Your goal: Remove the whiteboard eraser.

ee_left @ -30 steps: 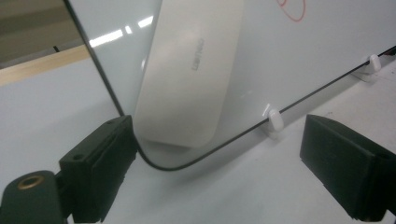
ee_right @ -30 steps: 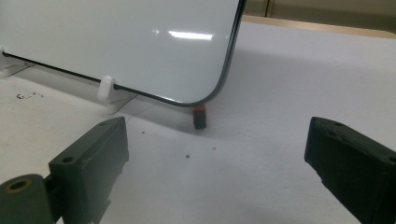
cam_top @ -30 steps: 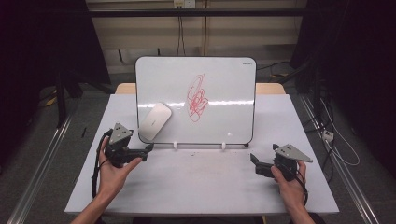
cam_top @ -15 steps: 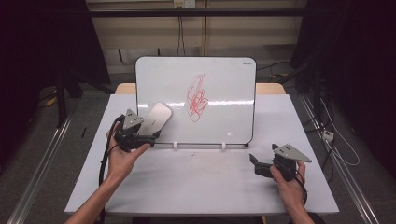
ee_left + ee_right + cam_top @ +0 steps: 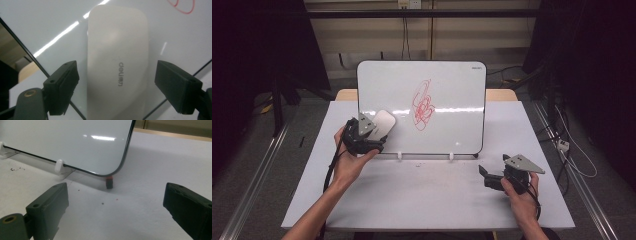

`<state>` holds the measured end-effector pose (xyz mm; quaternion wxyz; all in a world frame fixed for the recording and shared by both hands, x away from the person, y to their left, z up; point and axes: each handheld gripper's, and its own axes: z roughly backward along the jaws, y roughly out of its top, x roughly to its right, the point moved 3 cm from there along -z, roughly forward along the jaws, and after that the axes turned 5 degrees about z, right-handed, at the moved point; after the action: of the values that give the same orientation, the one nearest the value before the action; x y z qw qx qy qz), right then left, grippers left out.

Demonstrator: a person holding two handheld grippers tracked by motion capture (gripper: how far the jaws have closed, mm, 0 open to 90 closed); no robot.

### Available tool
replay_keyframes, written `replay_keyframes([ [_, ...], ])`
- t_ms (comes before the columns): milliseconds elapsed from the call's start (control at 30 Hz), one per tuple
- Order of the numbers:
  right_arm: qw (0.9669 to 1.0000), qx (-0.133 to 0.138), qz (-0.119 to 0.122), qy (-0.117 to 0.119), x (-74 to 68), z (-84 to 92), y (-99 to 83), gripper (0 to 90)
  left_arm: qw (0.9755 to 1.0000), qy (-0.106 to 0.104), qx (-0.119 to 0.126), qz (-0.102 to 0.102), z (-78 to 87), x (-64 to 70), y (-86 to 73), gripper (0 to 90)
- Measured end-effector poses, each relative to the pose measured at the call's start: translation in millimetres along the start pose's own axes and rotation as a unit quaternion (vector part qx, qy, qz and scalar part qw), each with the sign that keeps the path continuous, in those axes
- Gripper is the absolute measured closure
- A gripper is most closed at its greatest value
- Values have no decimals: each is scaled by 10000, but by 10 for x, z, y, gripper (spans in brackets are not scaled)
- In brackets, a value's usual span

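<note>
A white eraser [image 5: 383, 122] clings to the lower left of the upright whiteboard [image 5: 447, 90]. A red scribble [image 5: 423, 105] marks the board's middle. My left gripper [image 5: 374, 134] is at the eraser, which lies between its jaws [image 5: 117, 57]; the jaws have just been closing, and a narrow gap still shows on each side between the pads [image 5: 63, 87] and the eraser. My right gripper [image 5: 483, 174] rests low on the table at the right, open and holding nothing [image 5: 115, 207], facing the whiteboard's [image 5: 62, 142] lower corner.
The board stands on white clip feet [image 5: 399, 156] on the pale table [image 5: 412, 200]. A small red-and-black piece [image 5: 109, 182] sits under the board's corner. Cables trail from both grippers. Dark curtains flank the table.
My left hand has moved up and to the right from the table's left side to the eraser, and its jaws have narrowed. The right hand and the eraser have stayed put.
</note>
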<state>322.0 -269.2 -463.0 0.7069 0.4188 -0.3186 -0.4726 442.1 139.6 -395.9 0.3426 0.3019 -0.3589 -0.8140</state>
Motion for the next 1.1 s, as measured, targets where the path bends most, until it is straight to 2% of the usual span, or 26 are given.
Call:
replay_keyframes([
  [67, 10000, 4, 6, -1, -1, 0, 1, 62, 10000, 47, 40, -28, -30, 17, 7, 197],
  [133, 10000, 7, 5, -7, -2, 0, 2, 62, 9997, 133, -50, -176, -62, 31, 2, 210],
  [300, 10000, 0, 8, -5, -1, -5, 2, 62, 9996, 184, -61, -224, -116, 48, -13, 258],
  [367, 10000, 3, 19, -3, -2, -4, 2, 62, 9992, 173, -139, -331, -118, 51, -12, 266],
  [467, 10000, 0, 24, -2, -2, -4, 2, 62, 9990, 206, -140, -362, -132, 67, -4, 281],
  [667, 10000, 1, 29, -18, -3, -4, 3, 62, 9994, 209, -163, -221, -144, 72, -4, 299],
  [867, 10000, 5, 34, -12, -3, -1, 3, 63, 9994, 234, -168, -203, -148, 80, 3, 300],
  [933, 10000, 4, 36, -15, -2, -2, 2, 63, 9991, 255, -252, -219, -145, 83, 13, 301],
  [1000, 10000, 5, 39, -14, -3, -2, 3, 63, 9991, 291, -257, -143, -150, 96, 22, 303],
  [1033, 10000, 1, 39, -13, -4, -1, 3, 63, 9989, 284, -322, -183, -145, 91, 28, 304],
  [1100, 10000, 2, 31, -13, -3, 1, 2, 63, 9990, 279, -306, -169, -144, 85, 30, 306],
])
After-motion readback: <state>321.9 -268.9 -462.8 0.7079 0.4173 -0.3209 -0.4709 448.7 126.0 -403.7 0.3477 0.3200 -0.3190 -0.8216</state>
